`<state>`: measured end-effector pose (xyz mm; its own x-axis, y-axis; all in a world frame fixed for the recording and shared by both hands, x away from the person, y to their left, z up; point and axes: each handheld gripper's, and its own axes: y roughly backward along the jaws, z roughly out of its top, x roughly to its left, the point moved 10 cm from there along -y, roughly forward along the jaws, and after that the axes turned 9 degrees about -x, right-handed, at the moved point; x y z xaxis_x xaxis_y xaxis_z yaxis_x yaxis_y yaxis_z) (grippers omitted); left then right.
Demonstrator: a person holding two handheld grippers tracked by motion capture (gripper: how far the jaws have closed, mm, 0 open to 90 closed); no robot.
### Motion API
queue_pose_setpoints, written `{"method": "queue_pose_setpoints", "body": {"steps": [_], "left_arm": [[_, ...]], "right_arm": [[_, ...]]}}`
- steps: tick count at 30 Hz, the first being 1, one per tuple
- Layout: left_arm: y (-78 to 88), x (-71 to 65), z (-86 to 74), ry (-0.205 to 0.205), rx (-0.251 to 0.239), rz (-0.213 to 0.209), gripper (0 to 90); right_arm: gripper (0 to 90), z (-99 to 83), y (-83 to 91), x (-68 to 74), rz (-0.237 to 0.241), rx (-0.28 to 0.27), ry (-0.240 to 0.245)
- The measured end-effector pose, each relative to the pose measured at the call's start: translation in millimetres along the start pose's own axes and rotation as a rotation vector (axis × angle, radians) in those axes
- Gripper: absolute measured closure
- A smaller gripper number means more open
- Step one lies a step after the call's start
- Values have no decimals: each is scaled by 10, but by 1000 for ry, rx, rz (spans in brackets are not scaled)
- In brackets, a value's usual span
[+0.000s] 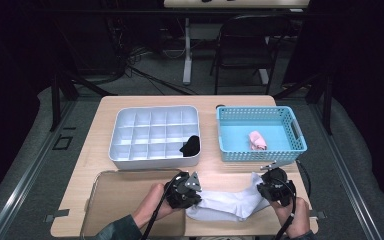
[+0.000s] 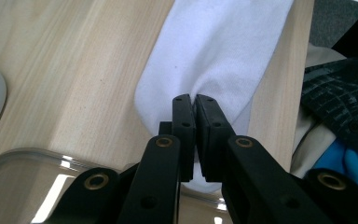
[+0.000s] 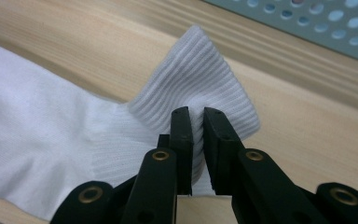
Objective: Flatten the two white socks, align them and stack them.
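Wooden table [image 1: 210, 165] on grey floor [image 1: 25, 165], dark room.

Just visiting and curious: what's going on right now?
Left gripper pinching the white sock at its toe, right gripper at its cuff. Sock flat on table. Nothing in the way.
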<state>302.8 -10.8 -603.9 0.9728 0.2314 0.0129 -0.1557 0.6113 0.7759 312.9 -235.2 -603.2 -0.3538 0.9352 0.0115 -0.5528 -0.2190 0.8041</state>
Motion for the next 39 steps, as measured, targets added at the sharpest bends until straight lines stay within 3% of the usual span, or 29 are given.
{"method": "queue_pose_setpoints", "body": {"steps": [7, 8, 10, 11, 13, 16, 17, 18, 22, 25, 29, 30, 33, 39], "left_arm": [[-14, 2, -27, -3, 22, 0, 867], [-34, -5, -47, -1, 36, 0, 865], [-44, -5, -61, -2, 46, 1, 861], [-54, -8, -72, -1, 53, -3, 857], [-59, -17, -86, 10, 60, -15, 826], [-48, -14, -89, 17, 70, -11, 776], [-36, -16, -88, 33, 70, -19, 691], [-28, -15, -87, 40, 71, -19, 691], [-3, 3, -71, 72, 59, -7, 599], [-81, 23, -104, 104, 74, 10, 557], [-159, 44, -150, 128, 98, 27, 549], [-200, 74, -175, 137, 112, 47, 548], [-268, 102, -199, 167, 121, 60, 545], [-311, 115, -231, 174, 146, 65, 544]], "right_arm": [[810, -62, -6, 3, -13, 18, -6], [776, -113, -58, -4, -22, 54, -3], [750, -131, -79, -6, -18, 67, 2], [643, -161, -125, -38, -24, 85, -1], [607, -135, -123, -76, -5, 59, -12], [599, -104, -88, -147, -15, 36, -25], [595, -80, -81, -184, -9, 14, -28], [595, -80, -81, -184, -9, 14, -28], [598, -73, -157, -74, 52, 20, 27], [605, -83, -295, -15, 49, 55, 102], [605, -62, -347, -45, 25, 57, 121], [599, -51, -362, -102, -14, 61, 127], [597, -32, -398, -146, -33, 59, 109], [599, -10, -435, -172, -18, 61, 118]]}}
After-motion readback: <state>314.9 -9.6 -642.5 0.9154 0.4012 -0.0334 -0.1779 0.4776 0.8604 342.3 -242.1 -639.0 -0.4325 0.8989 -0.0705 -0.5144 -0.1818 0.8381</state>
